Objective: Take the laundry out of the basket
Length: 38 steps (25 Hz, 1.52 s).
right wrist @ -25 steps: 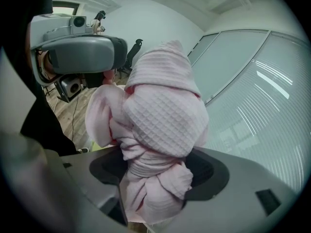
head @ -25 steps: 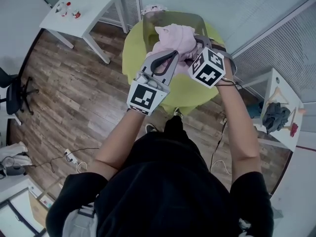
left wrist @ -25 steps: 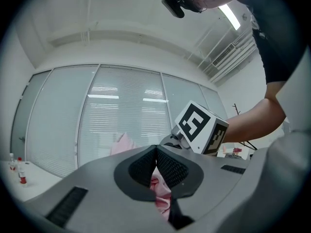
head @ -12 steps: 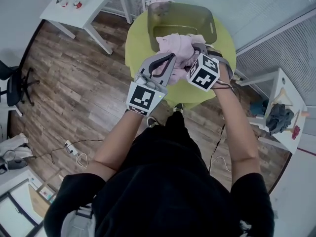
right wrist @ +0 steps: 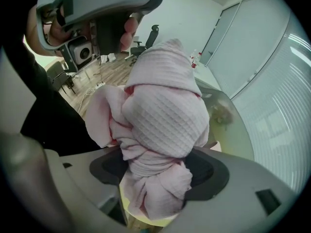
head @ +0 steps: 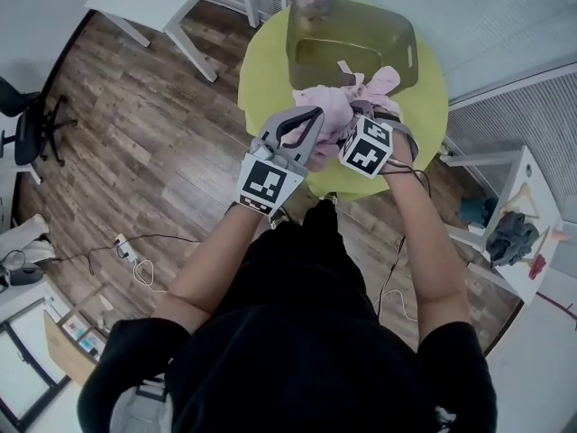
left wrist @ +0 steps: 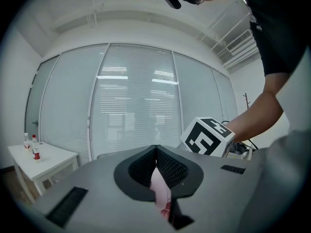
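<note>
Over the past second you have brought the pink laundry [head: 329,106] down and toward yourself. It was held high over the basket [head: 305,39]; it now sits clear of the near rim, over the yellow-green surface [head: 261,84] — whether it touches that surface I cannot tell. Your left gripper [left wrist: 156,157] is closed on a thin fold of the cloth. Your right gripper [right wrist: 158,173] is clamped around a thick waffle-weave bunch of it, its jaws standing wide because of the bulk. Both holds look secure. The basket's interior shows bare apart from one small white slip [head: 345,66], so in my judgement the removal is essentially done. What remains is to set the bundle down on the surface in front of the basket. Readable writing: none found. The marker cubes [head: 365,147] on the grippers carry only black-and-white square patterns, no letters. The white slip is too small to read, and the two small bottles [left wrist: 30,146] on the white side table [left wrist: 48,159] show red bands — no legible brand.
</note>
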Each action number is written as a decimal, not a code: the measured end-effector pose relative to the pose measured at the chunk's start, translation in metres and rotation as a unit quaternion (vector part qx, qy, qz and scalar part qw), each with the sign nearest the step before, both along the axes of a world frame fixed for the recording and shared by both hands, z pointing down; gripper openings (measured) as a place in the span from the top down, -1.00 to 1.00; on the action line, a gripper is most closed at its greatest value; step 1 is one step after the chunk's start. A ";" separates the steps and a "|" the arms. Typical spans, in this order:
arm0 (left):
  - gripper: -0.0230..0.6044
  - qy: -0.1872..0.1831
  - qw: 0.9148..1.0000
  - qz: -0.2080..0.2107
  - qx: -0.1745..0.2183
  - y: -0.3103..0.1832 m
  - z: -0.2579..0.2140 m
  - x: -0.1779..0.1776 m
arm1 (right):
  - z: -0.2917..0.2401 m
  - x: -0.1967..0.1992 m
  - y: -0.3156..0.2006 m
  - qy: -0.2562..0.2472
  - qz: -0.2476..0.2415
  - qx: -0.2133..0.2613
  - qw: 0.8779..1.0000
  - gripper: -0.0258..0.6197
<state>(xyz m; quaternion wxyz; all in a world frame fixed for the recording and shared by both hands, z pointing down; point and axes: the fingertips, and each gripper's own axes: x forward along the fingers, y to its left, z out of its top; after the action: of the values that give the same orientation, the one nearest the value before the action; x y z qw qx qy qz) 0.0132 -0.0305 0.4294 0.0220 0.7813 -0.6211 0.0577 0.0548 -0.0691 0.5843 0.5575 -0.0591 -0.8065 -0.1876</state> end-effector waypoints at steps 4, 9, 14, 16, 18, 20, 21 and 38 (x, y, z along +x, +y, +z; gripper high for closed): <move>0.89 0.003 1.000 -0.005 -0.017 -0.003 0.023 0.000 | 0.025 0.003 0.006 0.014 -0.004 -0.027 1.000 -0.24; 0.89 0.008 0.999 -0.014 -0.038 -0.007 0.054 -0.005 | 0.054 0.004 0.013 0.029 -0.007 -0.055 0.998 -0.23; 0.89 0.009 0.998 -0.017 -0.055 -0.013 0.078 -0.005 | 0.077 0.003 0.013 0.040 -0.011 -0.070 0.997 -0.23; 0.89 0.012 0.998 -0.022 -0.063 -0.013 0.087 -0.007 | 0.084 -0.001 0.014 0.041 -0.013 -0.076 0.996 -0.23; 0.89 0.015 0.997 -0.026 -0.072 -0.014 0.098 -0.008 | 0.093 -0.003 0.014 0.046 -0.016 -0.082 0.995 -0.23; 0.89 0.016 0.996 -0.028 -0.081 -0.016 0.108 -0.009 | 0.102 -0.005 0.012 0.050 -0.018 -0.087 0.995 -0.23; 0.89 0.017 0.996 -0.029 -0.085 -0.017 0.113 -0.009 | 0.107 -0.007 0.011 0.050 -0.018 -0.090 0.995 -0.23; 0.89 0.032 0.989 -0.059 -0.129 -0.021 0.167 -0.032 | 0.171 -0.026 0.011 0.063 -0.031 -0.123 0.990 -0.13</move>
<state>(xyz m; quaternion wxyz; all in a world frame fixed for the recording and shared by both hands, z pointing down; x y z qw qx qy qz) -0.0184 -0.0511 0.5969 0.1460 0.7352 -0.6527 0.1106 0.0291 -0.0581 0.7548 0.5899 -0.1641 -0.7843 -0.0995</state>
